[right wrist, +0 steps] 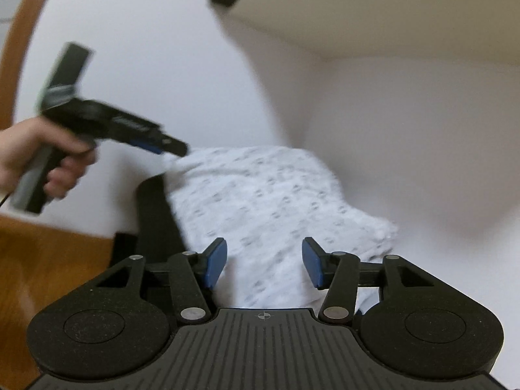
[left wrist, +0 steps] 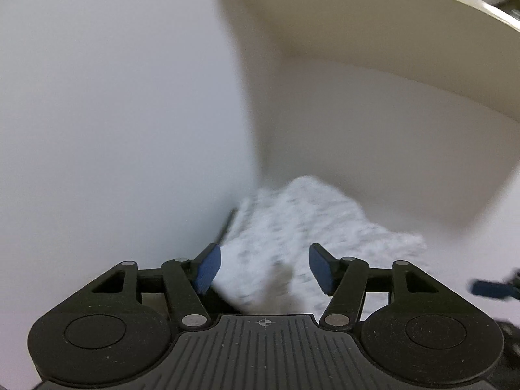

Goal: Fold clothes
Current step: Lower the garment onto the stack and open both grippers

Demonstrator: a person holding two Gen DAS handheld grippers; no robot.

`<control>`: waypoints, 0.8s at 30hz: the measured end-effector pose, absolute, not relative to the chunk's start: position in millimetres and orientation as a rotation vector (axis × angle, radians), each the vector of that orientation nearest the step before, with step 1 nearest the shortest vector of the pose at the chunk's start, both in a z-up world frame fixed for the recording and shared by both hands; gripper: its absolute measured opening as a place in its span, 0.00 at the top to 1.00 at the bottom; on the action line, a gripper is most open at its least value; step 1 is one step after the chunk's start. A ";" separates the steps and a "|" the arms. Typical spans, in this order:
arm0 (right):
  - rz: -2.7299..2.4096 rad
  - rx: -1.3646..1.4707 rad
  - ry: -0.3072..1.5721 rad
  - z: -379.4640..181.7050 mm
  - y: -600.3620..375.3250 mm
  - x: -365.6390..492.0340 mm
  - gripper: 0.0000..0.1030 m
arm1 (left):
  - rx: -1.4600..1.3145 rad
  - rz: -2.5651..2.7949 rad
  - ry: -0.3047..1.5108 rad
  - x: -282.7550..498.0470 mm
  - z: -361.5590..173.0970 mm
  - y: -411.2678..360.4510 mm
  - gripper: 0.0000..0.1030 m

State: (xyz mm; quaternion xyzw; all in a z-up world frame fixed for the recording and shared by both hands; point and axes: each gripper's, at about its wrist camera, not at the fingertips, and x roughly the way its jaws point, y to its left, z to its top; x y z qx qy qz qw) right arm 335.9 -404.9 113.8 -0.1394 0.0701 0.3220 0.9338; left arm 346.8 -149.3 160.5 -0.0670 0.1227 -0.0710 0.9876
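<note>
The white patterned garment [right wrist: 266, 201] lies folded on the white table [right wrist: 146, 65], close under a beige shelf [right wrist: 390, 16]. A dark item [right wrist: 156, 214] lies under its left edge.

The right gripper [right wrist: 264, 265] has its blue pads [right wrist: 216, 261] apart, and the cloth is seen between and beyond them; the pads do not press on it.

In the left wrist view, the left gripper [left wrist: 261, 268] is also open, with the garment [left wrist: 308, 221] in front of the fingers and nothing held. From the right view, a hand [right wrist: 35, 159] holds the left gripper [right wrist: 175, 146], its tip just beside the far left corner of the cloth; whether it touches, the blur hides.
</note>
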 end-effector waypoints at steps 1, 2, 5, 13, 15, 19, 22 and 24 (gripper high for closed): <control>0.653 -0.263 0.144 113.9 -407.4 343.0 0.54 | -0.112 -0.165 0.241 350.1 163.5 -156.5 0.38; 0.646 -0.242 0.140 113.7 -409.7 350.3 0.56 | -0.090 -0.191 0.240 356.8 166.3 -164.6 0.39; 0.622 -0.184 0.121 113.6 -414.8 373.5 0.57 | -0.029 -0.229 0.259 389.4 174.5 -184.6 0.57; 0.527 -0.111 0.132 113.2 -413.4 457.0 0.63 | 0.116 -0.195 0.393 517.1 174.7 -224.5 0.69; 0.506 -0.083 0.196 105.5 -416.8 473.9 0.67 | 0.143 -0.163 0.444 543.2 166.9 -227.7 0.69; 0.495 -0.028 0.282 92.3 -423.6 495.7 0.67 | 0.111 -0.148 0.463 568.8 155.7 -226.4 0.66; 0.507 -0.028 0.290 91.3 -424.9 498.8 0.65 | 0.122 -0.142 0.475 578.8 155.1 -231.5 0.61; 0.502 -0.031 0.289 93.8 -425.2 495.1 0.65 | 0.127 -0.130 0.465 578.4 159.3 -235.1 0.52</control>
